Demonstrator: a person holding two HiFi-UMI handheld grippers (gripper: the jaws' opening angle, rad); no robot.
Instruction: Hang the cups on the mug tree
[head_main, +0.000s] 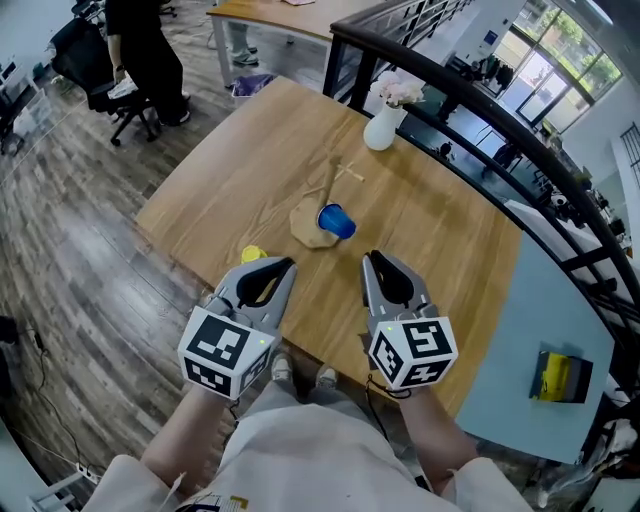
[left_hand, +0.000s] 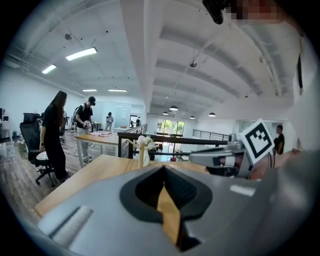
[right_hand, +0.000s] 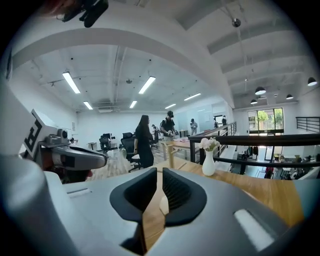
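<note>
Left gripper (head_main: 282, 265) is pinched shut on nothing. The right gripper (head_main: 371, 259) shows only a narrow slit, also empty. Both hang over the near edge of the desk (head_main: 250, 180). Just beyond the left one, a yellow cup (head_main: 253, 255) sits by that edge. Mid-desk, a blue cup (head_main: 337, 221) lies against the mug tree (head_main: 312, 228); whether it is hooked I cannot tell. The yellow cup looks next: a gripper must open, drop and take it.

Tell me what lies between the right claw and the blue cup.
Only bare table, seen in the head view: no object sits between the right claw and the blue cup at the mug tree.
</note>
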